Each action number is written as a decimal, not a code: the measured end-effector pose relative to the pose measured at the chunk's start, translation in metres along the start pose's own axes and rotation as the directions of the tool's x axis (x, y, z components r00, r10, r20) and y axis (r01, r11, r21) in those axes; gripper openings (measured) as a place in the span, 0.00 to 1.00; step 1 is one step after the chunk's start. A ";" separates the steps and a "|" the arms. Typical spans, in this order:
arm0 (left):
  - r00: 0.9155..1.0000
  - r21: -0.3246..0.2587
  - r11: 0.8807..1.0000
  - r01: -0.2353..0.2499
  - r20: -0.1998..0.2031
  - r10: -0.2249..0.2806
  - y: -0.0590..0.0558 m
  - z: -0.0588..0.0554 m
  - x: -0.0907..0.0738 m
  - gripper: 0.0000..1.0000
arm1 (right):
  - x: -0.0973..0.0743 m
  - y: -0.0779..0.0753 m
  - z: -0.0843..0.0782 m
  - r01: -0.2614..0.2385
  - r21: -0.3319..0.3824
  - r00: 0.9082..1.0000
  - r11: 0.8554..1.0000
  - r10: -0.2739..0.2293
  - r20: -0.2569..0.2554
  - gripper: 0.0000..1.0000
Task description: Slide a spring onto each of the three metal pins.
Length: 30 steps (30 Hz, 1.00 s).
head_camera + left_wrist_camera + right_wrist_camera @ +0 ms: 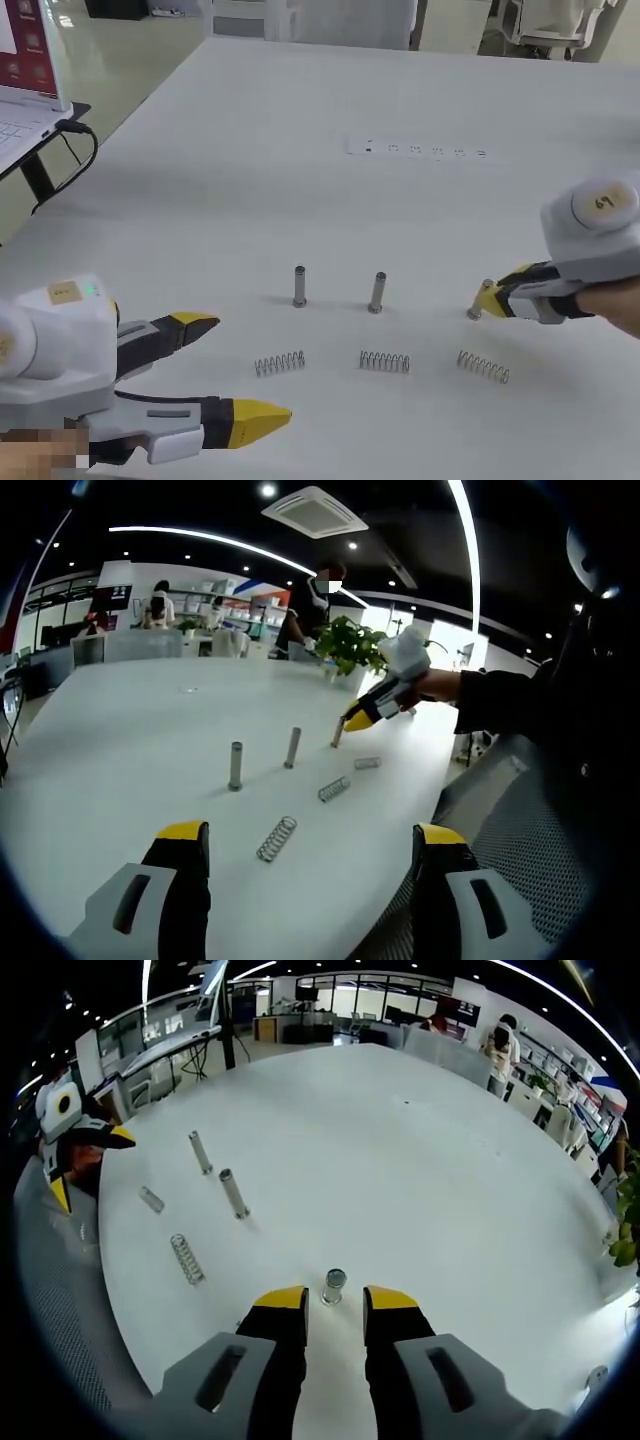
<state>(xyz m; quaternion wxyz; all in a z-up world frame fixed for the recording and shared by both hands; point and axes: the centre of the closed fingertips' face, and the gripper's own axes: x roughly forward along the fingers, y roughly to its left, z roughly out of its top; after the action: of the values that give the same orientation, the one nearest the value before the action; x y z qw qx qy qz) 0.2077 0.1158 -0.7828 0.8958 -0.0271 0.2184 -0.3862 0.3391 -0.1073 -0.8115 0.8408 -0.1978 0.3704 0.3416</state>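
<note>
Three upright metal pins stand in a row on the white table: left pin, middle pin, right pin. In front of each lies a spring: left spring, middle spring, right spring. My right gripper reaches in from the right, and its yellow tips sit at the right pin. In the right gripper view that pin stands just ahead of the narrow gap of the open right gripper, untouched. My left gripper is wide open near the left spring, holding nothing.
A laptop and its black cable sit off the table's left side. A socket strip is set into the tabletop beyond the pins. A plant and people stand past the table's far end.
</note>
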 end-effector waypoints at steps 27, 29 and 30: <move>1.000 0.002 1.000 0.003 -0.002 -0.003 0.000 0.000 0.000 0.80 | -0.011 0.017 -0.014 -0.030 -0.031 0.999 0.999 0.029 -0.025 0.20; 1.000 0.002 1.000 0.003 -0.001 -0.003 0.000 0.000 0.000 0.80 | -0.012 0.020 -0.014 -0.038 -0.029 0.999 0.999 0.037 -0.023 0.20; 1.000 0.002 1.000 0.003 0.000 -0.003 0.000 0.000 0.000 0.80 | -0.012 0.021 -0.014 -0.042 -0.029 0.999 0.999 0.041 -0.025 0.20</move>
<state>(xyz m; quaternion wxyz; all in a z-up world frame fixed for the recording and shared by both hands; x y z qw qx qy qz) 0.2074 0.1156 -0.7828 0.8951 -0.0267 0.2182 -0.3878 0.3112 -0.1062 -0.8132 0.8258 -0.2065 0.3798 0.3621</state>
